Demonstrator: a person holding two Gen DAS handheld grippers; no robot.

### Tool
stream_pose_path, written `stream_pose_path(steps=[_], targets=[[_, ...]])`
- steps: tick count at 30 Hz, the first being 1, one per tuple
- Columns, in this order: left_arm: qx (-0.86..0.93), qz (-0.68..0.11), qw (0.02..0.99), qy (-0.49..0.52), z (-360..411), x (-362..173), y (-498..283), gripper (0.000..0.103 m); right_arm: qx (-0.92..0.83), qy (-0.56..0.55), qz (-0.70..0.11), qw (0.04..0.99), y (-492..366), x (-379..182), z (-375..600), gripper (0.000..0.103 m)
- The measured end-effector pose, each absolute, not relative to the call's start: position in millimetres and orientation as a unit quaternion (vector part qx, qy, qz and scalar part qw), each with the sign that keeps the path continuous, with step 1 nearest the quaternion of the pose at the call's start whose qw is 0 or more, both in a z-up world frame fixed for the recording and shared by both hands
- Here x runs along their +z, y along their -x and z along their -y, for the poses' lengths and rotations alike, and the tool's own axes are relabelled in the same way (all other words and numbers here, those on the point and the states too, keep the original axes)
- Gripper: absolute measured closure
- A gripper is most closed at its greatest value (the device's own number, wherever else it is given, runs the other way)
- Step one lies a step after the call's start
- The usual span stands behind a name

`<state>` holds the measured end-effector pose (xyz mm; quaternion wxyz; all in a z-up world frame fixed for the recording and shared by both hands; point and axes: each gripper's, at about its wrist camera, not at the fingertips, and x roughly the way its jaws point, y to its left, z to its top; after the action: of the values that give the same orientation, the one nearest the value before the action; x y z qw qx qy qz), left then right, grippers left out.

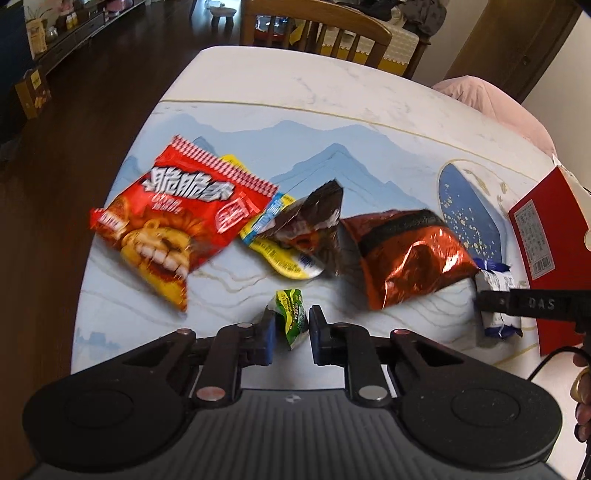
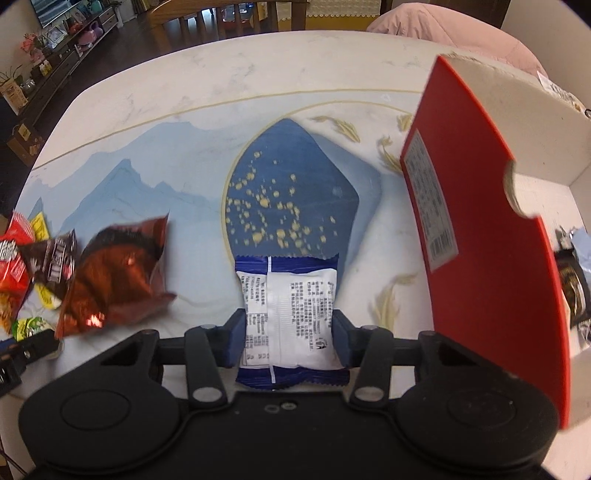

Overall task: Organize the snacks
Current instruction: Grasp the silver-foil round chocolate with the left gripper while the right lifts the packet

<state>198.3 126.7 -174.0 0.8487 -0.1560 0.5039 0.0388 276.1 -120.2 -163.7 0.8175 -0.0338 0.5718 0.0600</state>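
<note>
Fingers clamp a white-and-blue packet (image 2: pixel 291 314) (right) and a crumpled green packet (image 1: pixel 291 314) (left).

Dark wood floor (image 1: pixel 92 92), wooden chair (image 1: pixel 332 33), low sideboard (image 1: pixel 74 37) behind.

A home dining room: wooden chair (image 1: pixel 343 33), marble table (image 1: pixel 295 81), TV cabinet (image 1: pixel 66 40).

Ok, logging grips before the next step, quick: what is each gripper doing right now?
Left gripper: shut on the green packet.
Right gripper: shut on the white-and-blue packet.
</note>
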Motion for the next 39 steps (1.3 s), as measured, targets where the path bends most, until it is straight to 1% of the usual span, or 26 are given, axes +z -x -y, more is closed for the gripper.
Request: stream_pose_path(steps=[9, 20, 29, 30, 32, 34, 35, 39], targets=[[0.031, -0.507, 0.847, 0.159, -122, -157, -169, 0.087, 0.094, 0.024, -0.56, 0.823, -238, -136, 136, 0.058], [-0.007, -0.477, 0.87, 0.128, -80, -120, -141, 0.089, 0.129, 0.016, -0.523, 0.842, -195, -92, 170, 0.058], [0.037, -0.508, 0.839, 0.191, -98, -131, -147, 0.088, 0.14, 0.008, -0.509, 0.849, -176, -79, 197, 0.058], [0.045, -0.513, 0.834, 0.198, -99, -133, -148, 0.086, 0.141, 0.004, -0.509, 0.849, -175, -80, 200, 0.058], [0.055, -0.52, 0.826, 0.213, -102, -138, -150, 0.073, 0.145, 0.001, -0.508, 0.849, -170, -80, 203, 0.058], [0.07, -0.517, 0.826, 0.214, -99, -141, -151, 0.047, 0.15, -0.001, -0.506, 0.849, -165, -80, 207, 0.058], [0.077, -0.514, 0.829, 0.208, -96, -142, -151, 0.045, 0.152, -0.002, -0.505, 0.849, -163, -80, 208, 0.058], [0.094, -0.527, 0.824, 0.185, -83, -154, -160, 0.045, 0.154, 0.001, -0.503, 0.851, -157, -80, 215, 0.058]])
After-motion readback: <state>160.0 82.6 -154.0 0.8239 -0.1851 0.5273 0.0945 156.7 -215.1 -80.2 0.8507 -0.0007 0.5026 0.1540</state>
